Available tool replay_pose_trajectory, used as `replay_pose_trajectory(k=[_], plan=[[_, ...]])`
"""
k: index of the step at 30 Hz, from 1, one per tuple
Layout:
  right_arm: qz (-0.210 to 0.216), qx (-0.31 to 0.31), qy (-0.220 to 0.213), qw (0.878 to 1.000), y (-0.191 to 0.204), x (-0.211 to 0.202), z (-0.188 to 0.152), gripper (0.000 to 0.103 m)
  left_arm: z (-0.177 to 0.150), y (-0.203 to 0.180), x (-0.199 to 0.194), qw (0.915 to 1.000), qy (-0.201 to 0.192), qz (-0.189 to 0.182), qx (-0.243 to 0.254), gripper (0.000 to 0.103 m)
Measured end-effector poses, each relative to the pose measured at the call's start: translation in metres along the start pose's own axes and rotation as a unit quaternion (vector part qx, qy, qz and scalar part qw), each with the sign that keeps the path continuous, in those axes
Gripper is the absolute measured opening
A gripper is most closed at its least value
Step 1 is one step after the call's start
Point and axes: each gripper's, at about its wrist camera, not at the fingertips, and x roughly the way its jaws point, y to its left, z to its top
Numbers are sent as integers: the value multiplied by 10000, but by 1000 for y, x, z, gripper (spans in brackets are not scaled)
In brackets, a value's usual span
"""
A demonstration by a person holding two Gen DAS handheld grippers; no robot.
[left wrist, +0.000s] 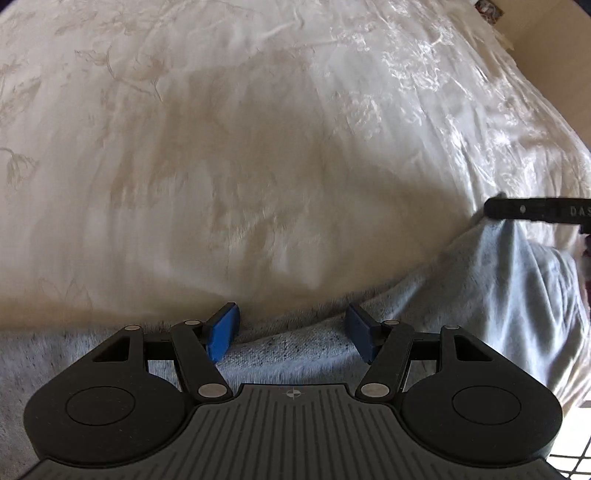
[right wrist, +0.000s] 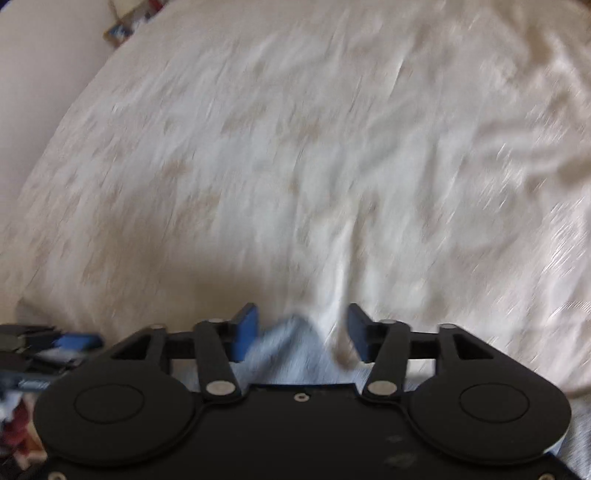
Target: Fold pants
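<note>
The pants are light grey-blue knit cloth, spread along the near edge of a white flowered bedspread. My left gripper points down over their edge. It is open, and flat cloth lies under the gap with neither blue pad pressing on it. At the far right a black finger of my right gripper sits at a raised peak of the cloth. In the blurred right wrist view my right gripper is open. A bunched tip of the pants stands loose between its pads. My left gripper shows at the left edge.
The bedspread stretches far ahead in both views. Its side edge drops to a pale floor or wall at the right of the left wrist view. Small clutter lies beyond the bed's far corner. A white grid shows at lower right.
</note>
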Motion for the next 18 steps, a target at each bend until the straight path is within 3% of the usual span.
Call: replay_pose_trajectory(k=[3, 4, 6, 7, 11, 18], plan=[[256, -240, 99, 9993, 6, 3, -12, 66, -3, 0, -5, 9999, -63, 23, 117, 62], [264, -360, 82, 9990, 9, 3, -16, 60, -4, 2, -6, 9999, -72, 13, 125, 62], [128, -726, -14, 9973, 17, 0, -22, 13, -8, 3, -11, 9998, -170, 29, 138, 62], [46, -949, -87, 9954, 22, -5, -25, 9, -8, 4, -16, 9995, -270, 35, 163, 62], [-414, -1683, -910, 9807, 45, -46, -47, 8, -15, 11, -35, 9975, -632, -135, 275, 63], [-886, -1779, -1126, 9736, 53, -38, -54, 8, -34, 4, -45, 9910, -718, -207, 1113, 68]])
